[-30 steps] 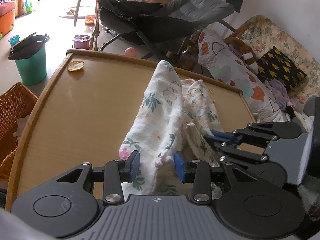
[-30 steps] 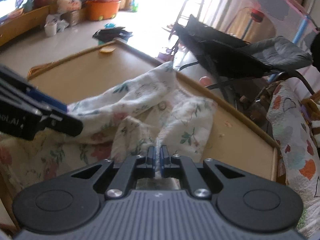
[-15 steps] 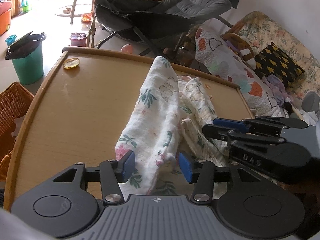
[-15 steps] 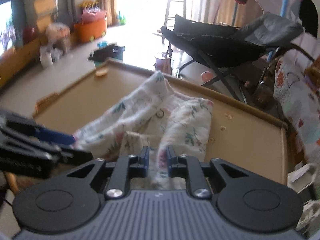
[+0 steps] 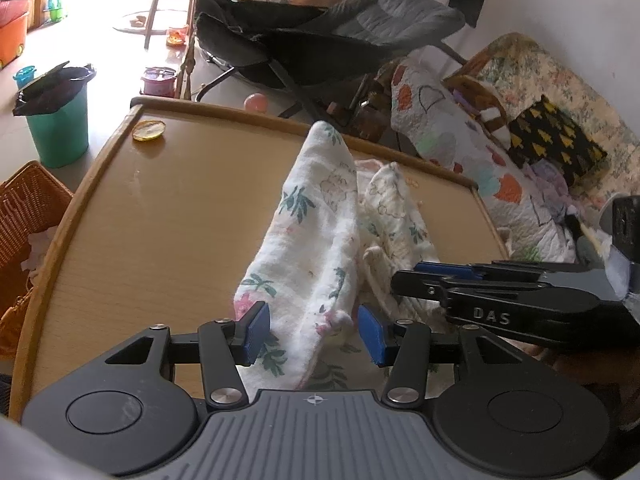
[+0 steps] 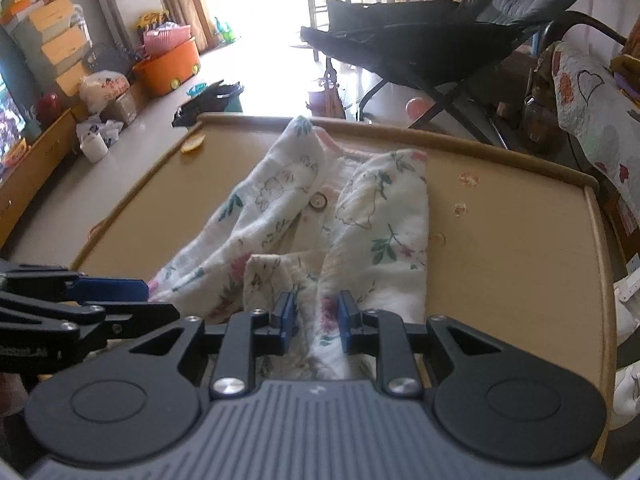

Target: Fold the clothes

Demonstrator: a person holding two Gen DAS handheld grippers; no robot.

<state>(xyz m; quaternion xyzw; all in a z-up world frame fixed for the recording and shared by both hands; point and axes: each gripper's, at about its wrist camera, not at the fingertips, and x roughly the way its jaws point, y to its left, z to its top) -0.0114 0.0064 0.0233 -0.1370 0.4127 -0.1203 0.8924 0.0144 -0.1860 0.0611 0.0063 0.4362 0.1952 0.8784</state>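
Note:
A white floral garment [image 5: 312, 232] lies bunched lengthwise on the wooden table [image 5: 160, 208], its two sleeves or flaps raised in ridges [image 6: 380, 216]. My left gripper [image 5: 314, 332] stands open at the near end, with a ridge of cloth loose between its blue pads. My right gripper [image 6: 316, 320] is opening; a fold of the garment still sits between its pads without being pinched. Each gripper shows in the other's view: the right gripper [image 5: 406, 276] turned on its side, the left gripper [image 6: 160, 300] at the left edge.
A wicker basket [image 5: 24, 216] and a green bin [image 5: 56, 128] stand left of the table. A yellow disc [image 5: 149, 131] lies at its far left corner, crumbs [image 6: 460, 208] at the right. A black folding chair [image 5: 320, 40] and a quilted sofa [image 5: 460, 148] are behind.
The right gripper's jaws have parted from a tight pinch on the cloth, and it has rolled and shifted. The left gripper's jaws widened a little; the garment stayed put.

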